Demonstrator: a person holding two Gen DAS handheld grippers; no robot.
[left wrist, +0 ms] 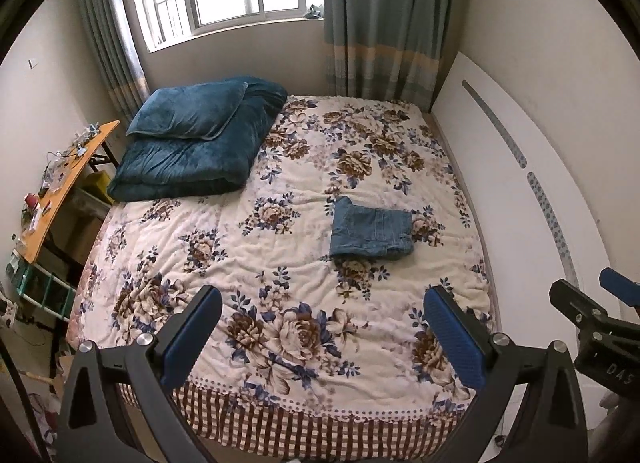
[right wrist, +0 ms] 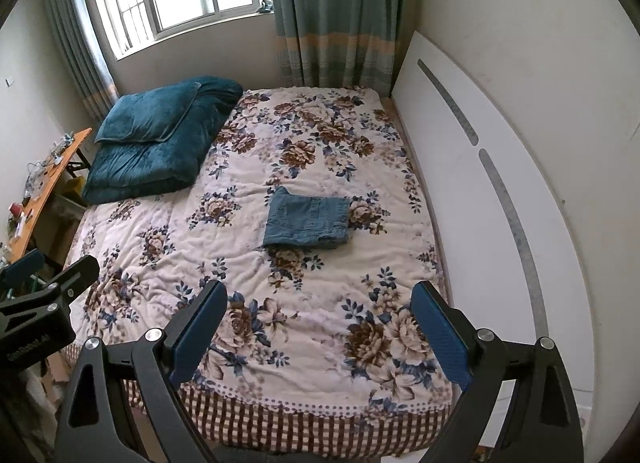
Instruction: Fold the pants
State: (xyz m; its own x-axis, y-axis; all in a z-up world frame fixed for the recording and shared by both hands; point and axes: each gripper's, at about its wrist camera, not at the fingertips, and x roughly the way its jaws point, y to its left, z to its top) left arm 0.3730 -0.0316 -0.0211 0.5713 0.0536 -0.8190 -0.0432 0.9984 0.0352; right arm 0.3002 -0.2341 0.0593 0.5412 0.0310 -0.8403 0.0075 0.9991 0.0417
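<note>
The blue denim pants (left wrist: pixel 371 233) lie folded into a compact rectangle on the floral bedspread (left wrist: pixel 256 247), right of the bed's middle; they also show in the right wrist view (right wrist: pixel 307 223). My left gripper (left wrist: pixel 322 303) is open and empty, held above the near end of the bed, well short of the pants. My right gripper (right wrist: pixel 319 299) is open and empty too, beside the left one. The right gripper's body shows at the right edge of the left wrist view (left wrist: pixel 592 319), and the left gripper's body at the left edge of the right wrist view (right wrist: pixel 40 303).
A folded teal quilt with a pillow (left wrist: pixel 196 143) lies at the bed's far left. A white headboard (left wrist: pixel 532 191) runs along the right. A cluttered orange side table (left wrist: pixel 60 187) stands left of the bed. A window and curtains (left wrist: pixel 384 19) fill the far wall.
</note>
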